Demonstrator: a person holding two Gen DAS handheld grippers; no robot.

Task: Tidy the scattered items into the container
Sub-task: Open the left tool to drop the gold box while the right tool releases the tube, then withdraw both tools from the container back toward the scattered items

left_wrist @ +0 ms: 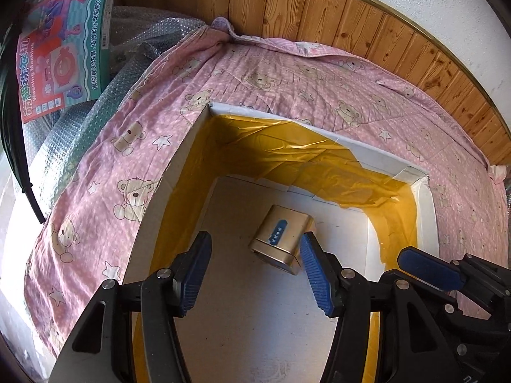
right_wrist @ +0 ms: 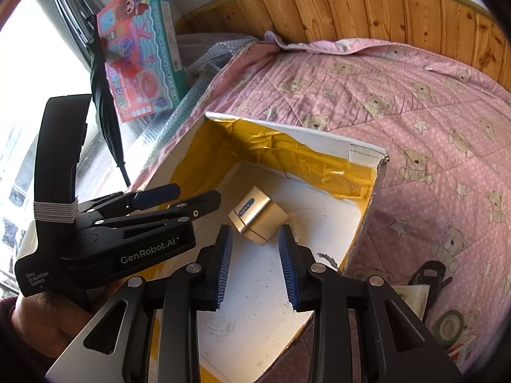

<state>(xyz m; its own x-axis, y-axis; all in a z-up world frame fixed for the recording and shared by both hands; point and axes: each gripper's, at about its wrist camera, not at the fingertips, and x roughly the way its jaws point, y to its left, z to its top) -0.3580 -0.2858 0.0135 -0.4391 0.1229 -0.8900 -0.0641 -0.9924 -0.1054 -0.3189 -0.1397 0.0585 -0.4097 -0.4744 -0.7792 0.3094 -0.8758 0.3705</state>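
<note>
Clearly hovered with jaws apart and empty, left gripper (left_wrist: 255, 268) and right gripper (right_wrist: 255, 261) over the box (right_wrist: 367, 150) beside the gold tin (right_wrist: 257, 215) already inside, and risked tearing the frayed right wall (right_wrist: 370, 210) while heading for the tape roll (right_wrist: 448, 324) near right.

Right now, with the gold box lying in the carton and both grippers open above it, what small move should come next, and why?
Probably swing the right gripper out of the carton toward the tape roll and black hair clip on the pink quilt. The gold box already rests on the carton floor, both grippers are open and empty, and those items lie outside, on the right gripper's side.
</note>
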